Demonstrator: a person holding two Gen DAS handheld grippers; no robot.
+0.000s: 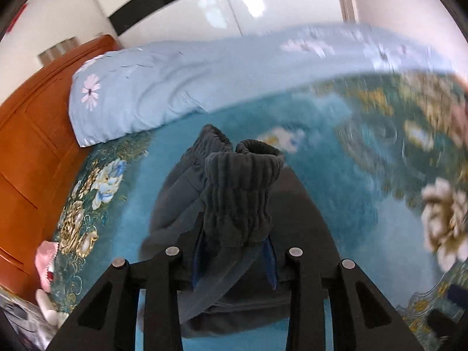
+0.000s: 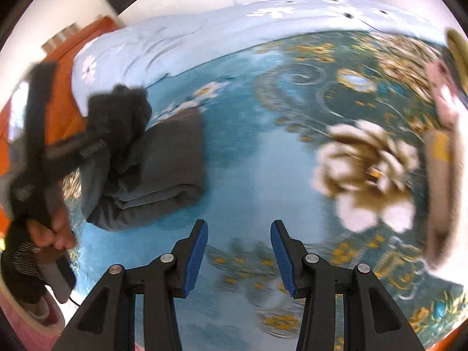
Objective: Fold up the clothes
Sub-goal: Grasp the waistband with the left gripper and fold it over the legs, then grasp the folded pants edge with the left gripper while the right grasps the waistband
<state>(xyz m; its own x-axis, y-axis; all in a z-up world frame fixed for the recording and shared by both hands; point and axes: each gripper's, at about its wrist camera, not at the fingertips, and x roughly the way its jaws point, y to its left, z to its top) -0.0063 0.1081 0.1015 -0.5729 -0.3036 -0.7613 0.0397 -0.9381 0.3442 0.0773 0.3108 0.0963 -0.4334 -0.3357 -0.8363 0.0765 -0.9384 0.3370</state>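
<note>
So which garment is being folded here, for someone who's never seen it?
On the teal floral bedspread, below the pale blue pillow, lies a dark grey garment, partly folded. Its ribbed elastic cuff is gripped in the left claw; nothing else there is plain grey.

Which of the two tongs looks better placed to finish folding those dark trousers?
Probably the left. The left tongs are shut on the ribbed cuff of the dark grey trousers, lifted over the folded pile. The right tongs hang open and empty above the bedspread.
</note>
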